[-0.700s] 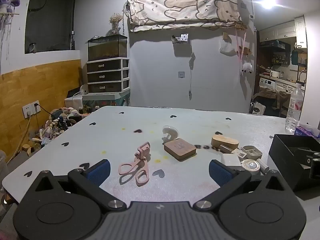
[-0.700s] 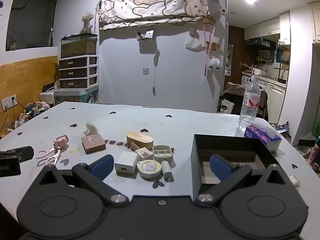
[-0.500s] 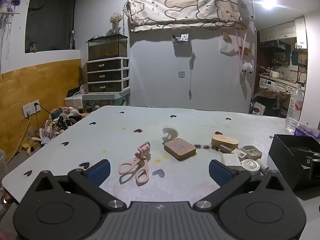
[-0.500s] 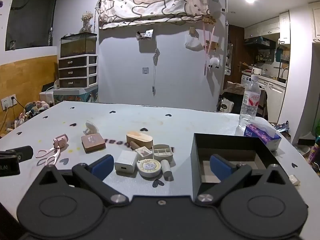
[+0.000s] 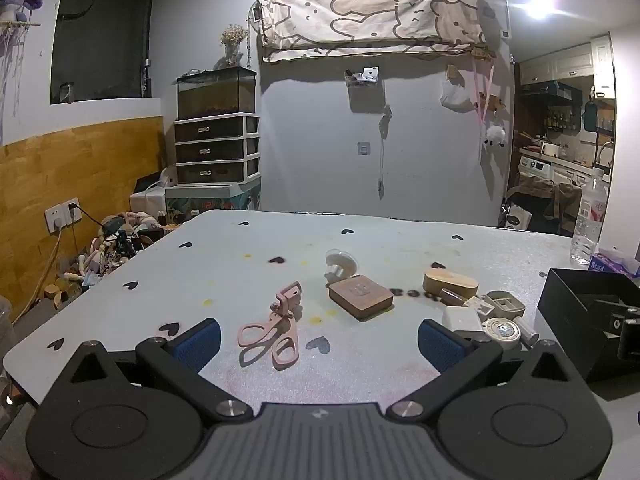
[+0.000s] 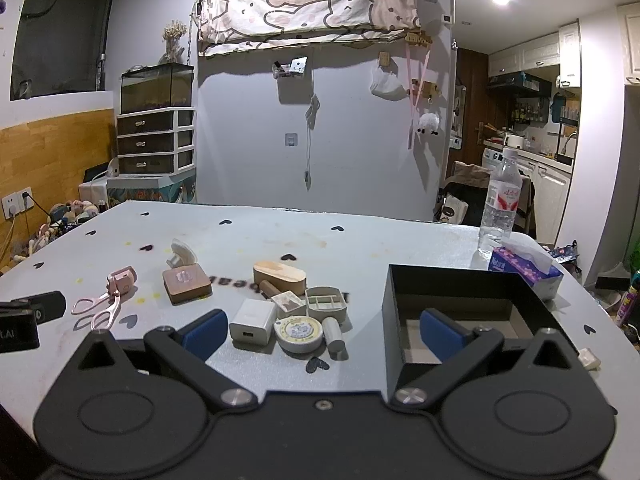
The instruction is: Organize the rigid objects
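Note:
Small rigid items lie on a grey table (image 5: 360,240). A pink eyelash curler (image 5: 272,330) rests just ahead of my left gripper (image 5: 318,340), which is open and empty. Beyond it sit a brown square case (image 5: 360,296), a white suction hook (image 5: 342,265) and a wooden oval box (image 5: 450,283). A white charger (image 6: 253,322), a round tape measure (image 6: 299,333), a small white cylinder (image 6: 334,334) and a grey compartment tray (image 6: 326,303) cluster in front of my right gripper (image 6: 322,334), also open and empty. An open black box (image 6: 460,312) stands at the right.
A water bottle (image 6: 500,208) and a tissue pack (image 6: 524,270) stand behind the black box. A small white piece (image 6: 589,358) lies near the table's right edge. The left gripper's body (image 6: 24,316) shows at the left of the right wrist view.

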Motion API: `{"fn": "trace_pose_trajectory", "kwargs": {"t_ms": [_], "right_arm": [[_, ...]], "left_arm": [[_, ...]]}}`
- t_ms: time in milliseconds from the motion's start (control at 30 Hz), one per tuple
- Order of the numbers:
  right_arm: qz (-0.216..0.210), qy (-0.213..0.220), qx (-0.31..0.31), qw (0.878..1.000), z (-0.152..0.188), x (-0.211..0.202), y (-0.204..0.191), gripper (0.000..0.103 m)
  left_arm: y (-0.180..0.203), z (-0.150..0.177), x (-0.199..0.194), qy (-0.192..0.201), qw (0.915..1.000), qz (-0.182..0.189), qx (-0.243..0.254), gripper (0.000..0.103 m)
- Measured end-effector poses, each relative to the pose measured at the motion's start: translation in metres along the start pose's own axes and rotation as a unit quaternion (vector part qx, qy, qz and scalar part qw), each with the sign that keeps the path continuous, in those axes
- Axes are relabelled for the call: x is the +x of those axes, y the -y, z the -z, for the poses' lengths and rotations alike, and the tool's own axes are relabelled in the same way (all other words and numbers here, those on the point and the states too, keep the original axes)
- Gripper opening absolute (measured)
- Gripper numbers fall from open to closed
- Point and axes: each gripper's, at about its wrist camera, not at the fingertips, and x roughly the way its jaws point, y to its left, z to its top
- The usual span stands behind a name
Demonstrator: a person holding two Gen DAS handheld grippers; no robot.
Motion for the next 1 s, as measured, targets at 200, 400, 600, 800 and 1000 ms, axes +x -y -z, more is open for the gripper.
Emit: {"fn": "trace_pose_trajectory", "kwargs": {"t_ms": [200, 400, 600, 800, 1000], "right_arm": [[0.0, -0.001, 0.0, 1.0, 0.0004, 0.0003, -0.0006, 0.103], [0.0, -0.001, 0.0, 1.0, 0.0004, 0.0003, -0.0012, 0.103], [0.0, -0.001, -0.001, 1.0, 0.0003, 0.0, -0.0019, 0.103], [0.001, -0.002, -0.001, 1.0, -0.0001, -0.0003, -0.0025, 0.103], [0.001, -0.001, -0.002, 1.0, 0.0038, 0.0017, -0.0029, 0.103]], "left_arm": [[-0.0002, -0.0001, 0.0, 0.0, 1.0, 0.0, -0.001, 0.103], [-0.0002, -0.0002, -0.0001, 0.0, 1.0, 0.0, -0.001, 0.103], [-0.0003, -0.0002, 0.0, 0.0, 1.0, 0.001, -0.001, 0.103], [-0.0003, -0.0002, 0.0, 0.0, 1.0, 0.001, -0.002, 0.103], [-0.0004, -0.0002, 0.0001, 0.0, 1.0, 0.001, -0.002, 0.103]]}}
